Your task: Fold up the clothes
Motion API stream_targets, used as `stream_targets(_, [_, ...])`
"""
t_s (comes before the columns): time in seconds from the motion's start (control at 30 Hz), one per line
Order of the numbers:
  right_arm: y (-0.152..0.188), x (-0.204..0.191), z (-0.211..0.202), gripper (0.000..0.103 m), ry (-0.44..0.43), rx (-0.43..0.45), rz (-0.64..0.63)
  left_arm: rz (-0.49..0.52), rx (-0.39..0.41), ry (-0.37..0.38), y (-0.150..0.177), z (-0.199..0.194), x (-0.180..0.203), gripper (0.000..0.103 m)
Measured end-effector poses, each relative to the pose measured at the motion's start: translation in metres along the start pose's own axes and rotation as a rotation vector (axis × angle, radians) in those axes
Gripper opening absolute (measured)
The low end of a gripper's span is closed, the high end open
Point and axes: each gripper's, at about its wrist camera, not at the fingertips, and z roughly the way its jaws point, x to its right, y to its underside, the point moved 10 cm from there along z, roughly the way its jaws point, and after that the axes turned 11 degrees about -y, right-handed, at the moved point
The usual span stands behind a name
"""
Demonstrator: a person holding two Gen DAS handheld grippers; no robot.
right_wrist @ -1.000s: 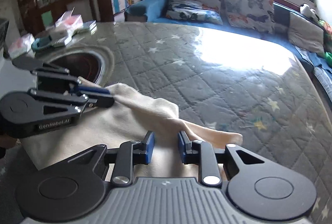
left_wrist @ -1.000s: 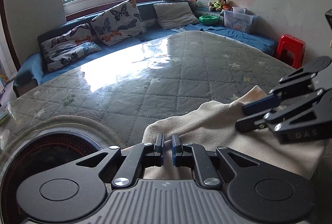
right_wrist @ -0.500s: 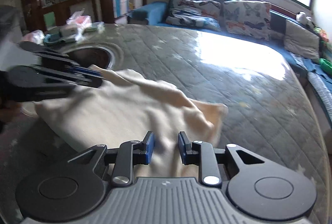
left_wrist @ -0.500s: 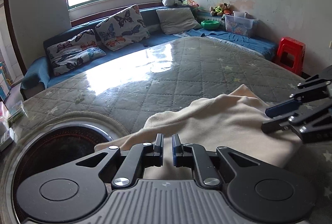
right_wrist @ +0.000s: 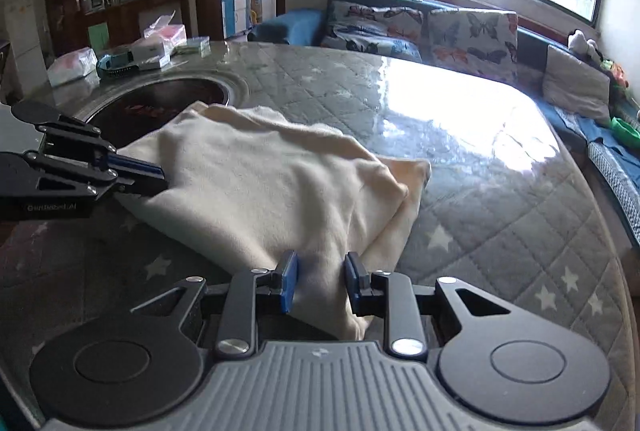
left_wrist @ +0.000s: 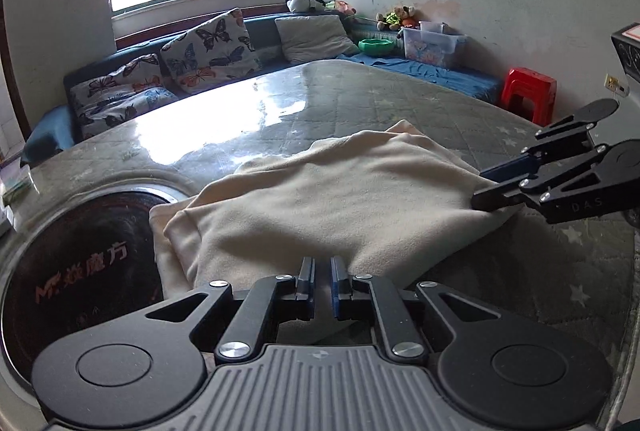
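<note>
A cream fleece garment (left_wrist: 332,203) lies folded over on the quilted table top; it also shows in the right wrist view (right_wrist: 260,183). My left gripper (left_wrist: 322,285) is shut on its near edge, with a narrow gap between the blue pads. My right gripper (right_wrist: 318,281) holds the other near corner, jaws partly apart with cloth bunched between them. Each gripper shows in the other's view: the right one (left_wrist: 486,187) at the right edge of the cloth, the left one (right_wrist: 154,177) at its left edge.
A round dark cooktop (left_wrist: 72,271) is sunk in the table left of the cloth. Boxes and packets (right_wrist: 152,47) sit at the table's far left. A blue sofa with butterfly cushions (left_wrist: 208,51) runs along the window. A red stool (left_wrist: 528,95) stands at the right.
Both grippers have pulled back toward me with the cloth, laying the top layer flat over the lower one. The right jaws have opened wider.
</note>
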Motion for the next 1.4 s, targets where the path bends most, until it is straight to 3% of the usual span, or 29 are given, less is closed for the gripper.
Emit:
stream_targets(0.17, [0.005, -0.002, -0.013, 0.024, -0.001, -0.034, -0.015, -0.012, -0.007, 0.041, 0.003, -0.008, 0.0, 0.008])
stream_targets(0.33, [-0.036, 0.002, -0.016, 0.024, -0.022, 0.066, 0.006, -0.067, -0.003, 0.061, -0.012, -0.006, -0.011, 0.01])
stream_targets(0.6, [-0.049, 0.033, 0.045, 0.024, -0.036, 0.038, 0.083, -0.167, -0.035, 0.012, -0.008, 0.01, -0.045, 0.01])
stream_targets(0.73, [-0.052, 0.042, 0.044, 0.024, -0.036, 0.05, 0.123, -0.22, -0.047, 0.012, -0.005, 0.011, -0.063, 0.01])
stream_targets(0.9, [-0.066, 0.039, 0.048, 0.025, -0.048, 0.066, 0.125, -0.232, -0.021, -0.003, -0.026, 0.021, -0.068, 0.01])
stream_targets(1.17, [-0.089, 0.032, 0.084, 0.026, -0.049, 0.037, 0.123, -0.251, -0.093, -0.08, -0.03, 0.069, -0.083, 0.01])
stream_targets(1.4, [-0.088, 0.012, 0.069, 0.027, -0.032, 0.03, 0.005, -0.297, -0.072, -0.088, -0.029, 0.051, -0.102, 0.012])
